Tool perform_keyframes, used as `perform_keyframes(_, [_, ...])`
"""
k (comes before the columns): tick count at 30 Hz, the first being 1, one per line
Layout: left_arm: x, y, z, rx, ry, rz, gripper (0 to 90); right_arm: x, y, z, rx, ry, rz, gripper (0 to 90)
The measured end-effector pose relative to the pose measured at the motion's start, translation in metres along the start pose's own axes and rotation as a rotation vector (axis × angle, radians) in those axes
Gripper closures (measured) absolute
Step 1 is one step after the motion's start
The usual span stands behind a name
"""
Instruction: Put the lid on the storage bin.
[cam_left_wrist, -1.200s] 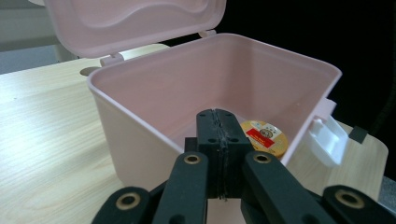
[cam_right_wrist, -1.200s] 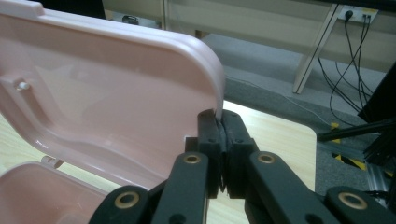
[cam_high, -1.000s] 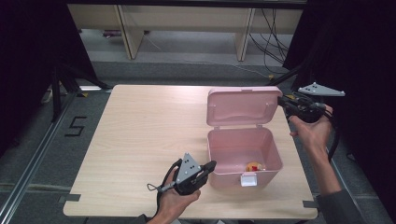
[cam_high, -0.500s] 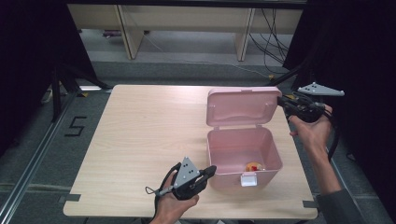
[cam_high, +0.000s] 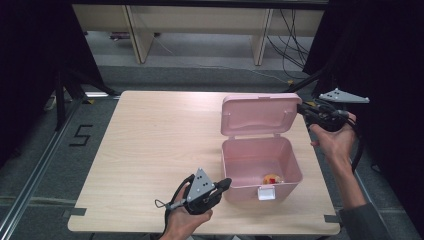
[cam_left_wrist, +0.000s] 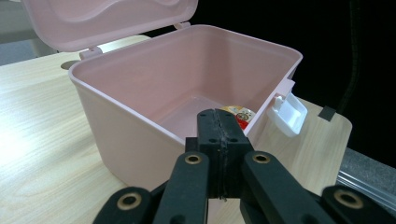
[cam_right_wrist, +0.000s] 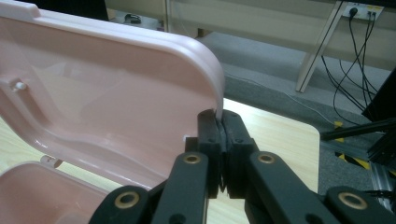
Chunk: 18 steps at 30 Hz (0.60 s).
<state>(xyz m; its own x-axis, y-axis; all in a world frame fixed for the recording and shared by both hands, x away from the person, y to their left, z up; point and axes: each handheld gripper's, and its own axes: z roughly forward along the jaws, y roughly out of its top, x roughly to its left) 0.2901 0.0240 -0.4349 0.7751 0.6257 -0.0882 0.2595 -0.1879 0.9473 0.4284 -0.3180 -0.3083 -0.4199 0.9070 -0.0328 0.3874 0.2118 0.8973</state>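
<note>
While the lid (cam_high: 261, 115) stands raised, right gripper (cam_high: 304, 109) pinching its edge, the pink box (cam_high: 260, 172) sits open at the table's (cam_high: 150, 150) near right corner. Closing appears left: lid down, white latch (cam_high: 266, 193) fastened. Left gripper (cam_high: 226, 183), jaws pressed together on nothing, rests beside the box wall. Count: one box, one lid, one latch, one small packet (cam_high: 271, 179) inside.

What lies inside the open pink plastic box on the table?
In the pink plastic box, one small round yellow-and-red item lies in the front right corner. The near wall hides part of the floor, so more could lie there.
</note>
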Motion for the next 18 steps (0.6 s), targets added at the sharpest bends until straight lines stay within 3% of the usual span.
perform_keyframes(18, [-0.0014, -0.0026, -0.0001, -0.014, 0.015, 0.004, 89.6, 0.0022, -0.0016, -0.0055, -0.008, 0.0, 0.001, 88.5])
